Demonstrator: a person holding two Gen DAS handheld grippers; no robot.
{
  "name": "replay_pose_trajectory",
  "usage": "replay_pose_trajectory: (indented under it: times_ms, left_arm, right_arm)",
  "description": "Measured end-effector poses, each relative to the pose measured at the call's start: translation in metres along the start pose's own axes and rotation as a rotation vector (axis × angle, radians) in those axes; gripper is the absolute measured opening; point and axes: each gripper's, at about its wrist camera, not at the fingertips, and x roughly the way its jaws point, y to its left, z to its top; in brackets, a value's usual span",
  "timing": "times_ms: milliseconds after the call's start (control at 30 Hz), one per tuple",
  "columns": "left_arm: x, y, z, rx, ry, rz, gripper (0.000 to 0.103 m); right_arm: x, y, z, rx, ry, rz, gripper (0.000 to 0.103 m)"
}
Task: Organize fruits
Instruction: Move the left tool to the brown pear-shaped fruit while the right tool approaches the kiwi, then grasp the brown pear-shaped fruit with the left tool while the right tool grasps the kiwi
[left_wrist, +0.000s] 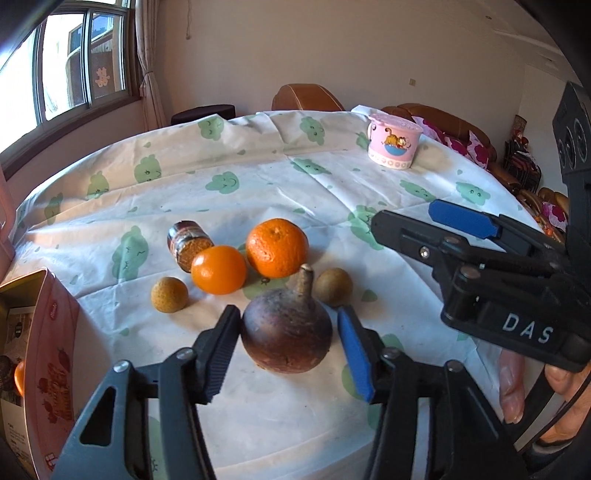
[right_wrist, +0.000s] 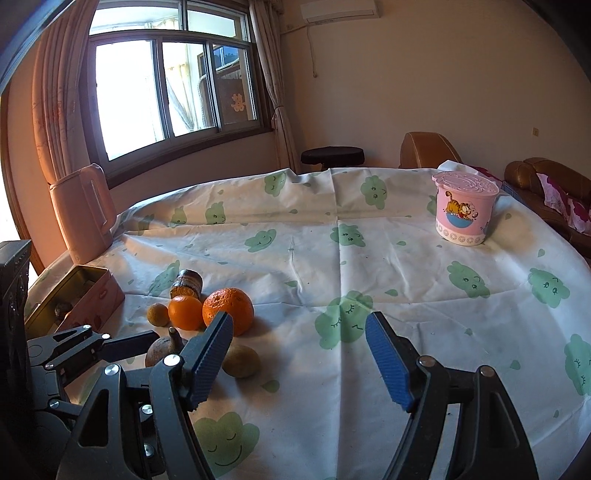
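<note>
A dark brown stemmed fruit (left_wrist: 286, 334) sits on the cloth between the fingers of my left gripper (left_wrist: 288, 352), which is open around it; the left finger is close to or touching it. Behind it lie two oranges (left_wrist: 277, 247) (left_wrist: 219, 269) and two small tan fruits (left_wrist: 169, 294) (left_wrist: 334, 286). My right gripper (right_wrist: 299, 360) is open and empty, held above the cloth right of the fruits; it also shows in the left wrist view (left_wrist: 424, 225). A pink tin box (right_wrist: 92, 295) stands open at the left with some fruit inside.
A small jar (left_wrist: 186, 243) lies on its side behind the oranges. A pink lidded cup (right_wrist: 463, 208) stands at the far right of the table. A pink jug (right_wrist: 83, 214) stands at the far left. Sofas lie beyond the table.
</note>
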Motion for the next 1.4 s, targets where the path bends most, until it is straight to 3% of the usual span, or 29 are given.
replay_pose_trajectory:
  times_ms: [133,300,467,533,700,867,933,1400]
  left_arm:
    - [-0.005,0.006,-0.002,-0.026,-0.023,-0.021,0.052]
    - [-0.023,0.024,-0.005,-0.088,-0.108,0.062,0.052]
    - [-0.025,0.043,-0.006,-0.164,-0.121,0.082,0.052]
    - [-0.026,0.041,-0.006,-0.158,-0.128,0.092,0.052]
    - [-0.027,0.039,-0.006,-0.142,-0.131,0.1,0.052]
    - [-0.026,0.039,-0.005,-0.138,-0.126,0.097,0.052]
    - [-0.026,0.038,-0.006,-0.14,-0.13,0.098,0.052]
    - [-0.036,0.037,-0.008,-0.133,-0.182,0.113,0.052]
  right_arm:
    - [0.005,-0.002,0.0,0.009,0.023,0.023,0.076]
    - [0.014,0.006,0.0,-0.031,0.073,0.054,0.075]
    - [0.024,0.024,-0.002,-0.12,0.129,0.089,0.075]
    - [0.03,0.031,-0.004,-0.156,0.164,0.103,0.061]
    - [0.044,0.038,-0.007,-0.193,0.237,0.119,0.057]
    - [0.054,0.041,-0.01,-0.204,0.296,0.137,0.036]
    - [0.052,0.042,-0.01,-0.205,0.293,0.139,0.032]
    - [0.032,0.047,-0.006,-0.233,0.181,0.129,0.032]
